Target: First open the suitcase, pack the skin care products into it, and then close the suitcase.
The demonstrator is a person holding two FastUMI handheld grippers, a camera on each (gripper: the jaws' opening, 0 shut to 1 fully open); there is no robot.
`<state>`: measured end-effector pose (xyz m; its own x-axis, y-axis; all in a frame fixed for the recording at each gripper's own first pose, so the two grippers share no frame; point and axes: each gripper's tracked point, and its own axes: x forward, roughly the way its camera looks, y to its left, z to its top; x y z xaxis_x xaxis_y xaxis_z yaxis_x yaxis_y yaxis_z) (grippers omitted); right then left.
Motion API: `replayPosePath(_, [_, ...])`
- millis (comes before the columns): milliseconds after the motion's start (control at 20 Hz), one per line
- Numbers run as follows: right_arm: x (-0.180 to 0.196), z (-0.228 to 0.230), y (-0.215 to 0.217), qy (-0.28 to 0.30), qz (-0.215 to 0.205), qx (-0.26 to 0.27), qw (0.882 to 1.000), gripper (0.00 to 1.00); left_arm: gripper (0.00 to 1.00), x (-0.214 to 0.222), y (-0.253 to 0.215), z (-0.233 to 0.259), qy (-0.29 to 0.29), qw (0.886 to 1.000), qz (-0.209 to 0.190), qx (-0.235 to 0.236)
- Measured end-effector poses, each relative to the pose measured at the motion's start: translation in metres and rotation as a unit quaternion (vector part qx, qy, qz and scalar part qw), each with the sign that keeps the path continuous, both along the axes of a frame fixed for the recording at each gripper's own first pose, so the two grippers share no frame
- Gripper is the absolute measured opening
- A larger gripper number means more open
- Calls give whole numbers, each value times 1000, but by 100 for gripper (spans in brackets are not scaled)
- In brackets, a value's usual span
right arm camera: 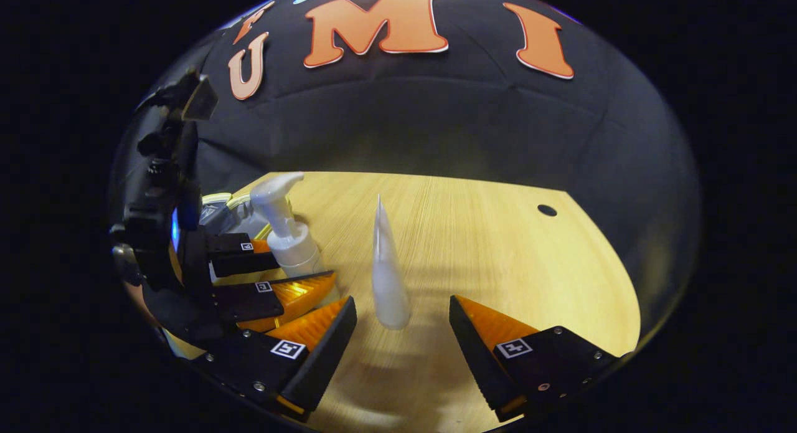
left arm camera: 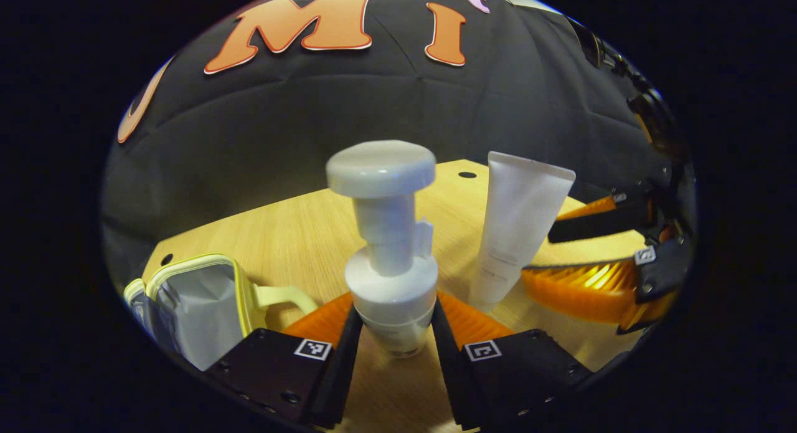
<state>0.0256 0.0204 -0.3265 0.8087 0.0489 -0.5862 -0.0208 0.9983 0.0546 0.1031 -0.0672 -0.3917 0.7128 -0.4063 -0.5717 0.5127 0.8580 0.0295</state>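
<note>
The table (left arm camera: 299,233) is pale wood with a fine straight grain and a matt finish. The pump bottle (left arm camera: 392,258) is smooth white plastic, its cap faintly glossy. The tube (left arm camera: 517,233) is matt white plastic. The suitcase (left arm camera: 193,302) has a soft, creased grey lining.

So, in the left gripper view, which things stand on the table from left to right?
Suitcase → pump bottle, between the left gripper's jaws → tube, standing upright → right gripper, open, at the right edge.
</note>
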Motion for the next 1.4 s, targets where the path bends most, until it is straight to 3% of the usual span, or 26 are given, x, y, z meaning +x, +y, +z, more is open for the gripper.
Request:
replayPosePath(150, [9, -20, 3, 9, 14, -8, 1000, 95, 59, 5, -1, 2, 13, 1000, -3, 4])
replayPosePath(400, [27, -35, 7, 18, 6, 23, 1000, 92, 56, 4, 1, 19, 34, 999, 13, -18])
replayPosePath(600, [33, -46, 8, 27, 4, 34, 999, 81, 56, -1, 19, 42, 40, 998, 41, -25])
replayPosePath(700, [31, -54, 10, 36, 7, 41, 998, 72, 56, 1, 30, 47, 45, 997, 60, -20])
replayPosePath(750, [30, -56, 15, 44, 7, 50, 998, 61, 56, 0, 35, 51, 49, 996, 68, -25])
replayPosePath(850, [32, -56, 18, 47, 6, 55, 997, 54, 56, -3, 43, 60, 52, 995, 81, -34])
replayPosePath(1100, [27, -41, 21, 44, 16, 62, 997, 51, 56, -6, 55, 86, 27, 995, 96, -31])
replayPosePath(1400, [25, 14, 25, 16, 33, 64, 997, 50, 56, -9, 82, 122, 7, 991, 129, -27])
